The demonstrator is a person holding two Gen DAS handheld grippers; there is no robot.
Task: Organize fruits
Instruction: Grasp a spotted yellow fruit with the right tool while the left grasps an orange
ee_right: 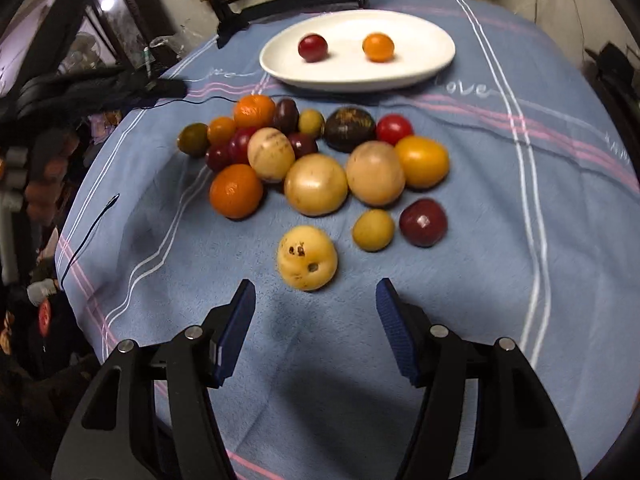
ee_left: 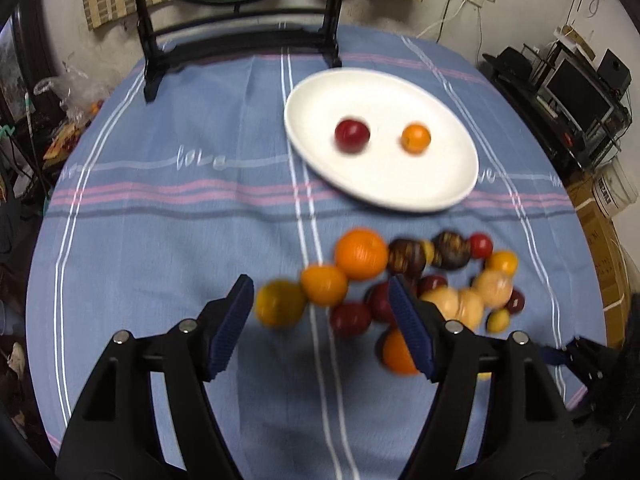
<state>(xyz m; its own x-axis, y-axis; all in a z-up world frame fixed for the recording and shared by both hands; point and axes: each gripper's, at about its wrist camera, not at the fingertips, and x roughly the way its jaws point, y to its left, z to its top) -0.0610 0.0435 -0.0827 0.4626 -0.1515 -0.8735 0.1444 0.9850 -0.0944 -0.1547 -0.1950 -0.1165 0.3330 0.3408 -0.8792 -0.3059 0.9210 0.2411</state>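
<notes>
Round surface (ee_right: 500, 240) under blue striped cloth. White oval plate (ee_right: 424, 64) at far side, holding one red fruit (ee_right: 313, 47) and one small orange fruit (ee_right: 378, 47), apart. Nearer camera, loose heap of fruit (ee_right: 316, 160) on cloth: oranges, dark red plums, pale yellow rounds. Left gripper (ee_left: 322, 322) hovers over heap's left end, fingers parted, nothing held. Right gripper (ee_right: 316, 314) just short of pale spotted fruit (ee_right: 307, 258), fingers parted, empty.
</notes>
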